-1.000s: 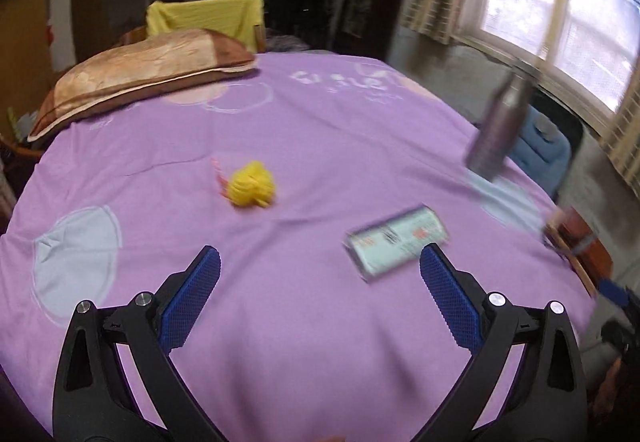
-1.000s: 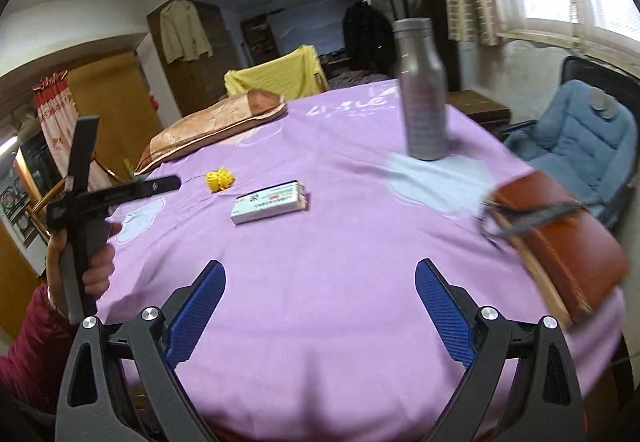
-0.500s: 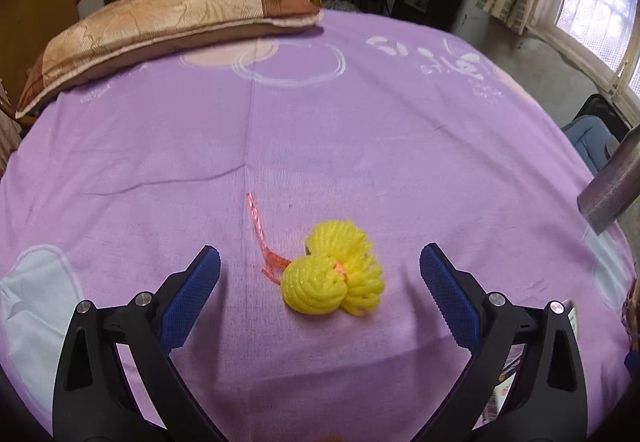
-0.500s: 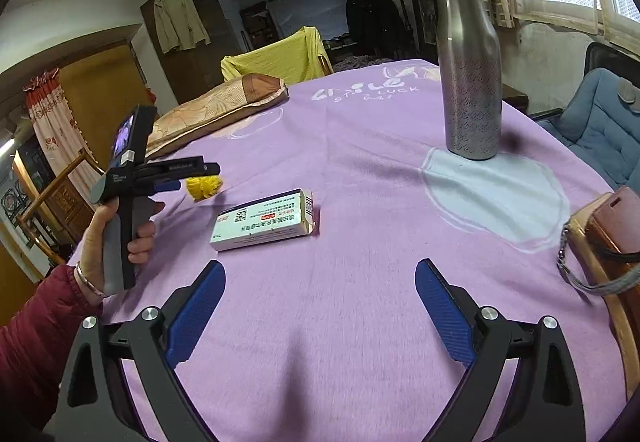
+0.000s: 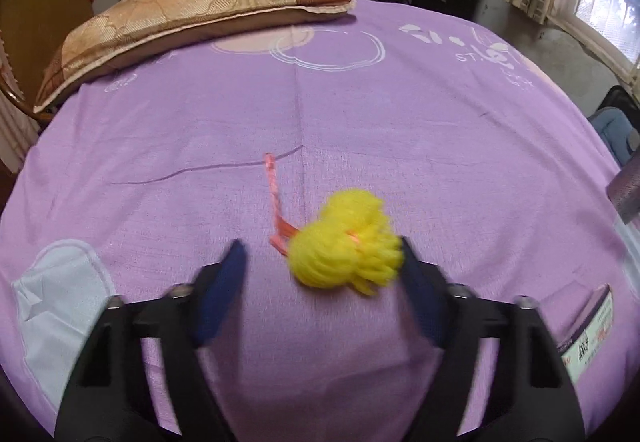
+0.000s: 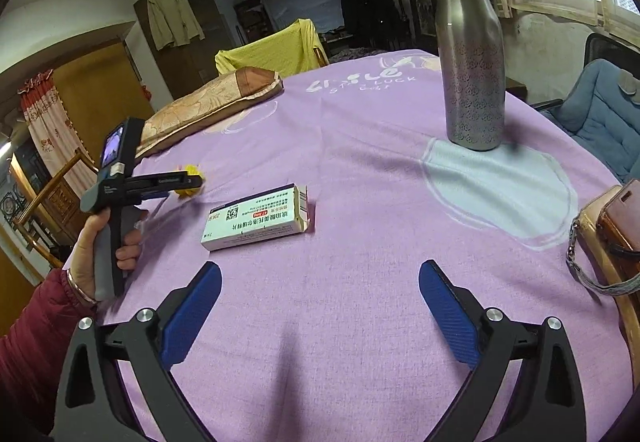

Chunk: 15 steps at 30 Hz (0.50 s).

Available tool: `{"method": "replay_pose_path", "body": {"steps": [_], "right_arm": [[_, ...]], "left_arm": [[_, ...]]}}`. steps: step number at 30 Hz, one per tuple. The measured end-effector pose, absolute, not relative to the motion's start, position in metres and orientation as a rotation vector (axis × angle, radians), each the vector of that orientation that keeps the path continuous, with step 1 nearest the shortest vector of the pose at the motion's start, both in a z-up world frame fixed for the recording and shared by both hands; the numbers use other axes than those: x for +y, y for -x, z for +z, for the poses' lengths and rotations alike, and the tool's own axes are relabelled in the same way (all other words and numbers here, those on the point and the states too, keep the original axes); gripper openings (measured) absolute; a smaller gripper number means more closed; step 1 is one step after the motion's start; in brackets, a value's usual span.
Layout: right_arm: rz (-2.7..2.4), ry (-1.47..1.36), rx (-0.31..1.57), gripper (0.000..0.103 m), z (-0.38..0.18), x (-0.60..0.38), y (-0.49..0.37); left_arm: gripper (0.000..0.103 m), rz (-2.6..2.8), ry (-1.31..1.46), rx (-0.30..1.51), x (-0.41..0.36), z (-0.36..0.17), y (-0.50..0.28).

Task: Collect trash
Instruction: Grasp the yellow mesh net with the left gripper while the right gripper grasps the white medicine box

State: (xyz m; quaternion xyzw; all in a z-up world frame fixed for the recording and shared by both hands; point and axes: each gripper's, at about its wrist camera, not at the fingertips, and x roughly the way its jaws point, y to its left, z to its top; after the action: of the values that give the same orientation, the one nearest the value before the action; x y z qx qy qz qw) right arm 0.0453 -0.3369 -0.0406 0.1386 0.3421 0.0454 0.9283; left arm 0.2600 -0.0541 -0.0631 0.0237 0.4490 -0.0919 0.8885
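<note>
left tongs (image 5: 320, 262): mine, half-closed and just been closing, yellow pompom (image 5: 346, 244) between them, off-centre, touching the right pad, clear of the left
medicine box (image 6: 258, 217): long axis crosswise, beyond my right tongs
right tongs (image 6: 320, 302): released, empty, nearer the box

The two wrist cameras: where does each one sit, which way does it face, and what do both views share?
Left wrist: sits on the left tool, faces steeply down onto the purple tablecloth; its jaws, just closing, flank the fluffy yellow yarn ball, only its right pad looking in contact.
Right wrist: sits on the open right tool, faces across the table at the white medicine box and steel bottle; the left hand shows.
Shared: yarn ball, box, brown pillow, tablecloth.
</note>
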Motion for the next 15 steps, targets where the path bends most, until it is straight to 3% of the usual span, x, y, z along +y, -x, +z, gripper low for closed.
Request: {"method": "replay_pose_path", "body": {"steps": [3, 15], "right_arm": [[0.100, -0.292, 0.712, 0.097, -0.042, -0.338, -0.048], [0.122, -0.287, 0.719, 0.097, -0.045, -0.336, -0.046]], "left_arm": [[0.047, -0.226, -0.009, 0.933, -0.041, -0.057, -0.249], [0.048, -0.299, -0.006, 0.871, 0.005, -0.042, -0.136]]}}
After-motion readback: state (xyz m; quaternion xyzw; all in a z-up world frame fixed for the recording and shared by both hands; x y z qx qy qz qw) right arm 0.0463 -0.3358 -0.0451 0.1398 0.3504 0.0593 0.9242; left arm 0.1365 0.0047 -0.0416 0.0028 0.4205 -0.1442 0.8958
